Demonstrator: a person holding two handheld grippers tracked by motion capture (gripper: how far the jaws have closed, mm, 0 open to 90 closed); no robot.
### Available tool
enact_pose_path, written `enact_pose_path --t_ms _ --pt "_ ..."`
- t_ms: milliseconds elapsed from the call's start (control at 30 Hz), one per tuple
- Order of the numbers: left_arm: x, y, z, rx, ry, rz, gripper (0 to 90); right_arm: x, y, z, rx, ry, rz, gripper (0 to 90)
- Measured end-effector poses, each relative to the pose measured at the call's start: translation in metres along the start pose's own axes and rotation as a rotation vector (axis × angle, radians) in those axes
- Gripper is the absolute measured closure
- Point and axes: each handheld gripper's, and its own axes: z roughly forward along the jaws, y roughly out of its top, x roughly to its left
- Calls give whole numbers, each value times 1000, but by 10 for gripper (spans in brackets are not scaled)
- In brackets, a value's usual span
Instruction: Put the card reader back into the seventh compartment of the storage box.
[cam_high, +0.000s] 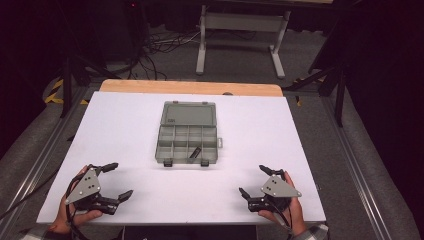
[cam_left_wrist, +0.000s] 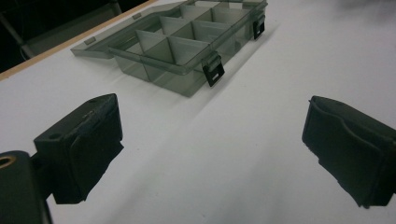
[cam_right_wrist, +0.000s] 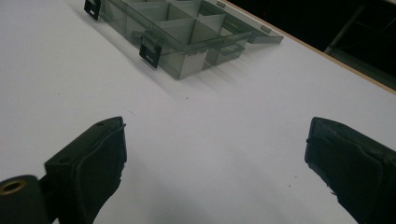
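left gripper (cam_high: 113, 181), jaws spread wide and holding nothing, rests at the near left of the white table (cam_high: 125, 125). translucent grey plastic compartment box (cam_high: 187, 133) lies open at centre. right gripper (cam_high: 255, 180), likewise agape and empty, sits near right.

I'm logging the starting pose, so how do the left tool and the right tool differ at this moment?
The left tool rests near the table's left front corner, the right tool near its right front corner. The left tool's jaws point right toward the organizer box, the right tool's point left. Shared: both are open, hold nothing, and sit apart from the box, each gripped by a hand.
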Motion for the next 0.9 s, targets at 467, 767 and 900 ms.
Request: enact_pose_path --t_ms 467,767,900 --pt "0 -3 3 10 -12 0 60 3 5 1 -9 3 -6 72" --pt "1 -4 2 9 -12 -6 61 4 5 3 3 0 -12 74" --pt "2 -4 2 8 -12 -10 61 4 5 4 1 6 -6 74"
